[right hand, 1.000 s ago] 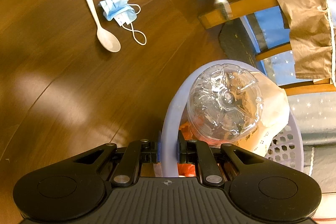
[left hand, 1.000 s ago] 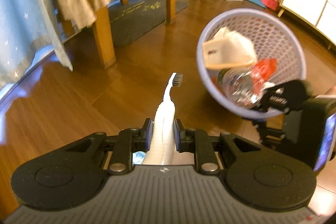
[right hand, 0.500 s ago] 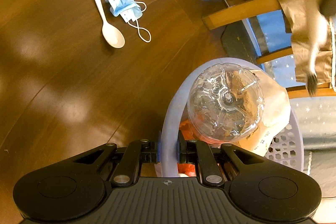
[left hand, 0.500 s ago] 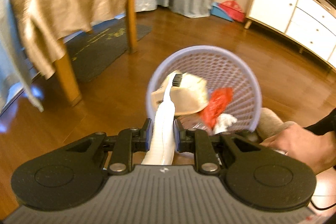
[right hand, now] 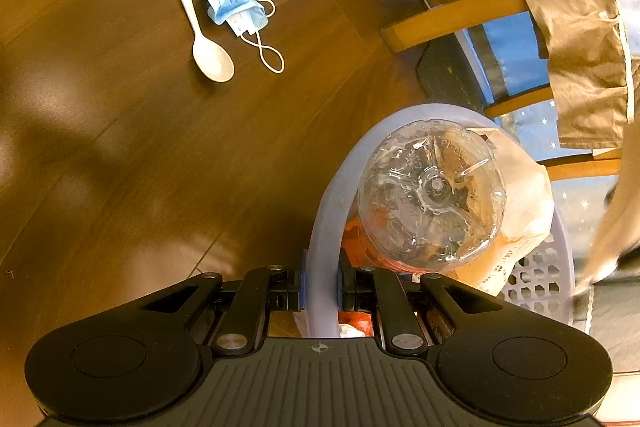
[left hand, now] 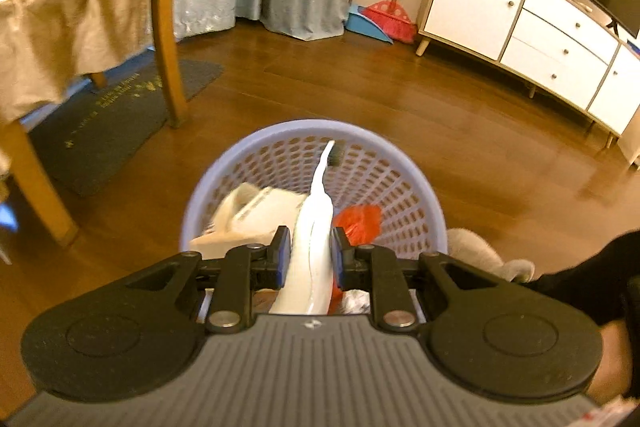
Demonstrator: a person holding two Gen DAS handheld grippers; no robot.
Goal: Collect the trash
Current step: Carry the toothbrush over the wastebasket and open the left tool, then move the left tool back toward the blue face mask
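Left gripper (left hand: 310,253) clenched white toothbrush (left hand: 316,211) over lavender basket (left hand: 404,163); right gripper (right hand: 320,289) pinched basket rim (right hand: 326,227).

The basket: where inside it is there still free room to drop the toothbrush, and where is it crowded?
Free: the far half of the basket, bare mesh wall under the toothbrush head. Crowded: the near side, with paper bag, red wrapper and clear bottle beside the rim that the right gripper clamps.

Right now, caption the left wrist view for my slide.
Left tongs hold a white toothbrush over the lavender trash basket.
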